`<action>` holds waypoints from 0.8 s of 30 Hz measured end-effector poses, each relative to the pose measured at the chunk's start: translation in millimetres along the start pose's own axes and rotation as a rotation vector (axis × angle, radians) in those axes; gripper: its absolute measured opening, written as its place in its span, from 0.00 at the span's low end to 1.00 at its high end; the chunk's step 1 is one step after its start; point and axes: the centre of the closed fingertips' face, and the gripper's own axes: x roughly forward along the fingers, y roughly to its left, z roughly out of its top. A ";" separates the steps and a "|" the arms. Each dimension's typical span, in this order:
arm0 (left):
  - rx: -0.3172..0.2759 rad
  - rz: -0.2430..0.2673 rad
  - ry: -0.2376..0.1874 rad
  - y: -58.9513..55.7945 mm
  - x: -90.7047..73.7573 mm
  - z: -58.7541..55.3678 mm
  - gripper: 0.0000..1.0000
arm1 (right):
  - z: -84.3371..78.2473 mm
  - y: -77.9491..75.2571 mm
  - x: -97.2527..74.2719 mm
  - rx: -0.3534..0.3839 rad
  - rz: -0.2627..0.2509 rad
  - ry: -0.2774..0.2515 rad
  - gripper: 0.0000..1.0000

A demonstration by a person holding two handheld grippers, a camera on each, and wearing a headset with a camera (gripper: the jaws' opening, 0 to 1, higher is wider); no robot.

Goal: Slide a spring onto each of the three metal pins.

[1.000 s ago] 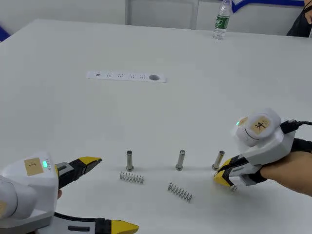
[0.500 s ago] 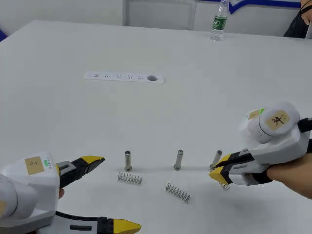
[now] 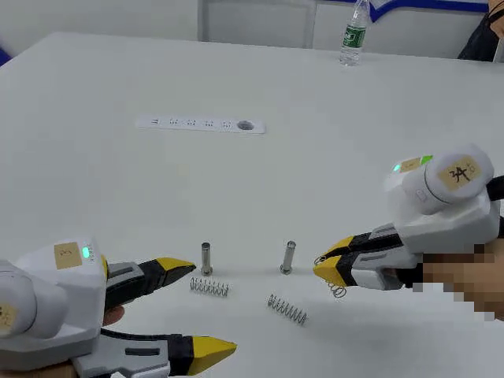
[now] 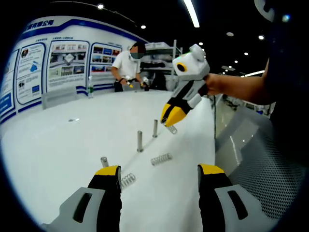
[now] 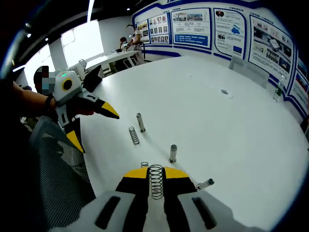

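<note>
while aloft, spring [image 5: 155, 186] inside right gripper [image 5: 155, 170]

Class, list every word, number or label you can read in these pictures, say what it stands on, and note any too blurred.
"34", handwritten and uncertain: handwritten tan sticker on the white right gripper.
Too small or blurred to read: small tan sticker on the white left gripper; green label on the clear plastic bottle; blue-and-white wall posters; markings on the white power strip.

three metal pins [image 5: 140, 122] [image 5: 173, 152] [image 5: 205, 183], three springs [image 3: 209, 287] [image 3: 287, 309] [image 3: 337, 290], two hand-held grippers [image 3: 213, 307] [image 3: 319, 266], one power strip [image 3: 201, 124], one water bottle [image 3: 353, 35].
</note>
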 end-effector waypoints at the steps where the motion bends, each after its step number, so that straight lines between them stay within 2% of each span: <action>1: 0.000 -0.005 -0.001 -0.7 2.5 0.8 0.63 | 0.8 0.9 0.4 0.000 0.003 -0.003 0.12; 13: -0.046 -0.116 -0.024 -17.3 37.8 12.1 0.58 | 19.6 17.1 3.4 0.019 0.049 -0.070 0.12; 24: -0.102 -0.137 -0.040 -19.5 54.8 9.0 0.48 | 24.3 28.7 11.8 0.031 0.077 -0.090 0.12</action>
